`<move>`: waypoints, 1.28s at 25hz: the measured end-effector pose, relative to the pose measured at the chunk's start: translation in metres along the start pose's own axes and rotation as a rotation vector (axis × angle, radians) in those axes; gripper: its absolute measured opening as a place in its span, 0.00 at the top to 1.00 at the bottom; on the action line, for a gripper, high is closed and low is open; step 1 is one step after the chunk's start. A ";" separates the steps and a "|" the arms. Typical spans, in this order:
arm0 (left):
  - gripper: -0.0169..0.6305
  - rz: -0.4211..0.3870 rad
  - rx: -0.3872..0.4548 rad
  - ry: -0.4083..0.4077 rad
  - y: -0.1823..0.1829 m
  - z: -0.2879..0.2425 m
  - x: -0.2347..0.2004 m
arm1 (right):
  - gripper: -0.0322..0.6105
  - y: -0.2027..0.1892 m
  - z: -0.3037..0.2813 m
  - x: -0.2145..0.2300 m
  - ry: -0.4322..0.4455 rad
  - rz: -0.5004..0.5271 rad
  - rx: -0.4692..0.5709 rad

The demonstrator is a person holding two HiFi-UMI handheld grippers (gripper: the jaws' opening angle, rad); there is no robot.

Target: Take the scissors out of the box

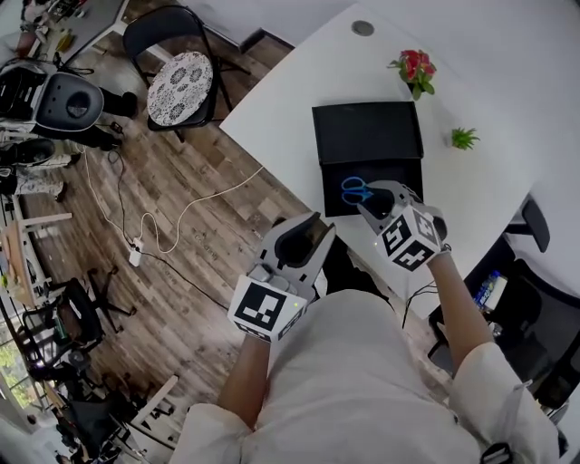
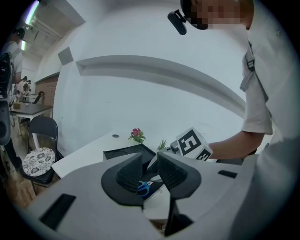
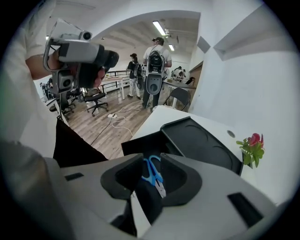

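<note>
1. This is an open-plan office or lab-style workroom, not a home.
2. A broad white worktop (image 1: 489, 54) with a round cable port (image 1: 362, 28) stands on a wood-plank floor (image 1: 208, 299).
3. A black folding chair with a patterned cushion (image 1: 179, 86) sits beside it, and a wheeled office chair (image 3: 96, 97) stands farther off.
4. A power strip (image 1: 135, 255) and its white cable (image 1: 195, 207) lie on the floor.
5. The right gripper view shows a long room with ceiling strip lights (image 3: 158, 28), further desks (image 3: 117, 82), and a standing person (image 3: 154, 65) carrying a backpack-like unit.
6. A small flower arrangement (image 1: 415, 71) and a green plant (image 1: 463, 138) decorate the worktop.
</note>
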State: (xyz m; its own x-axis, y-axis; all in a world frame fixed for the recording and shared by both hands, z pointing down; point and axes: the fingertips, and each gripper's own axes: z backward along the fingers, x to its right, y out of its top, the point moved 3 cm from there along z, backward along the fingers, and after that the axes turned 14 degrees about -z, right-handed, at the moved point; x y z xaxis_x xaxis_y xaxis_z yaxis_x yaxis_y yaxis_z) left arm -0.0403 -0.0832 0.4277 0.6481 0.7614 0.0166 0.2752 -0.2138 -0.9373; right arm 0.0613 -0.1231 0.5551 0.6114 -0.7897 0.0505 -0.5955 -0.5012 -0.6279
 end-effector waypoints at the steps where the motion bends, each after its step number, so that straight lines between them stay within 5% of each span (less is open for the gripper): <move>1: 0.80 0.000 -0.003 0.000 -0.002 -0.001 -0.001 | 0.76 -0.003 -0.005 0.000 0.010 0.010 -0.018; 16: 0.81 0.035 -0.059 -0.026 -0.030 -0.013 -0.014 | 0.76 -0.029 -0.066 0.008 0.084 0.081 -0.195; 32: 0.81 0.067 -0.088 -0.056 -0.034 -0.029 -0.018 | 0.78 -0.041 -0.082 0.012 0.128 0.137 -0.257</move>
State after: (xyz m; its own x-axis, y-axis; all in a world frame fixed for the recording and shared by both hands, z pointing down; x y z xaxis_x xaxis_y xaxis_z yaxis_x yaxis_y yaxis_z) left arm -0.0407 -0.1078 0.4692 0.6269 0.7762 -0.0668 0.2958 -0.3165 -0.9013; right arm 0.0503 -0.1410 0.6451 0.4559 -0.8858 0.0868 -0.7899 -0.4476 -0.4192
